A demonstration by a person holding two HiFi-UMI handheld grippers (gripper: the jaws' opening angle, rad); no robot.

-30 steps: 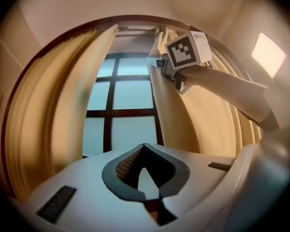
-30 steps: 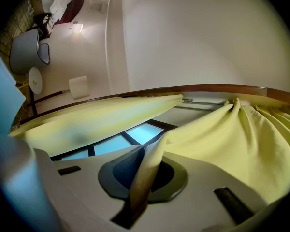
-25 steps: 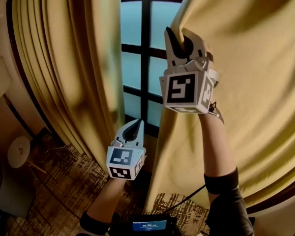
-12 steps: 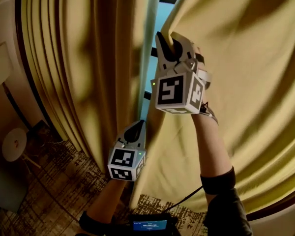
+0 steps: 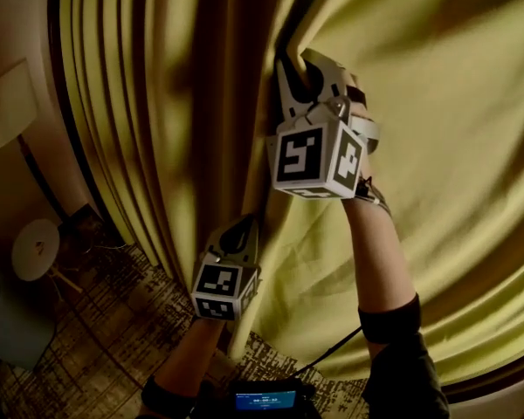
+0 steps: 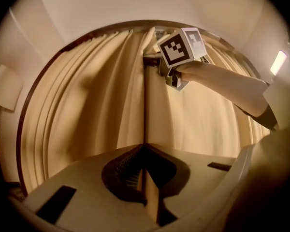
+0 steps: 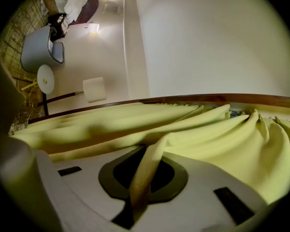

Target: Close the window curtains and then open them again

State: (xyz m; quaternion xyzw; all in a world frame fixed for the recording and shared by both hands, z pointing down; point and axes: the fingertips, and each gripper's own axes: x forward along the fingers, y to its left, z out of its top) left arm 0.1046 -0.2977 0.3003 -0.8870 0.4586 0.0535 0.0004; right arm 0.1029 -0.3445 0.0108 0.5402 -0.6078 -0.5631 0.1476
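Observation:
Two yellow curtains hang shut over the window and meet at a seam. My left gripper [image 5: 244, 227] is low at the seam, shut on the edge of the left curtain [image 5: 148, 103]. In the left gripper view a thin fold of that curtain edge [image 6: 146, 190] sits pinched between the jaws of the left gripper [image 6: 144, 147]. My right gripper [image 5: 297, 66] is higher up, shut on the edge of the right curtain [image 5: 454, 147]. The right gripper view shows a fabric fold [image 7: 144, 175] clamped in the right gripper [image 7: 150, 151]. The window is fully hidden.
A white lampshade [image 5: 9, 103] hangs at the left wall. Below it stand a small round side table [image 5: 35, 250] and a grey chair [image 5: 4, 334] on patterned carpet [image 5: 113, 339]. A device with a lit screen [image 5: 264, 400] is at the bottom edge.
Both grippers drew their curtain edges toward each other. The strip of window seen between the curtains narrowed and is now covered. Both grips stayed shut.

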